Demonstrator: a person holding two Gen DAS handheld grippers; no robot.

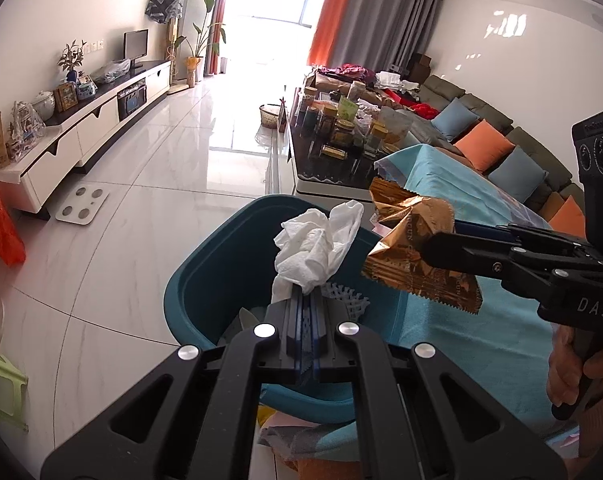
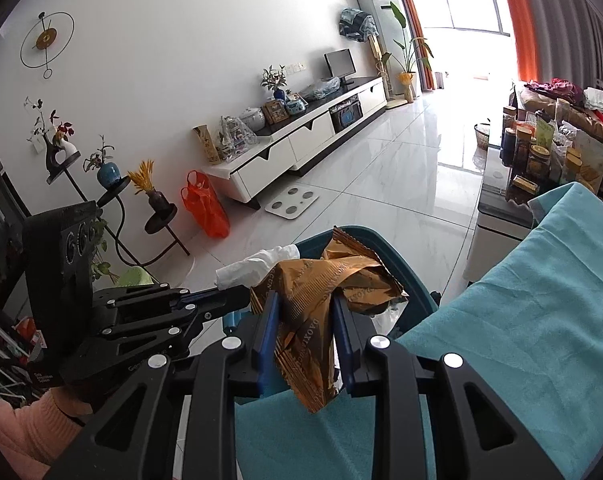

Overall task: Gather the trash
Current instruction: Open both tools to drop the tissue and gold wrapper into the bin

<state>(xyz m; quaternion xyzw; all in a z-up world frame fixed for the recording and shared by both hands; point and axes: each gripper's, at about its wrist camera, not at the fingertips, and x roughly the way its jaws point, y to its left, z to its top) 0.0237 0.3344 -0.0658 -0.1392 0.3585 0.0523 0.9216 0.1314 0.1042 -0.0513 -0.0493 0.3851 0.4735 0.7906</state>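
The crumpled white tissue (image 1: 315, 246) hangs over the teal bin (image 1: 205, 276), pinched in my left tool (image 1: 307, 300), which is clenched tight on it. Beside it the gold wrapper (image 2: 321, 300) sits gripped between my right tool's (image 2: 305, 308) blue pads, at the bin's rim by the teal-covered desk (image 2: 521, 320). If I let go too soon, the light wrapper could catch the rim and fall to the floor (image 1: 149, 216).
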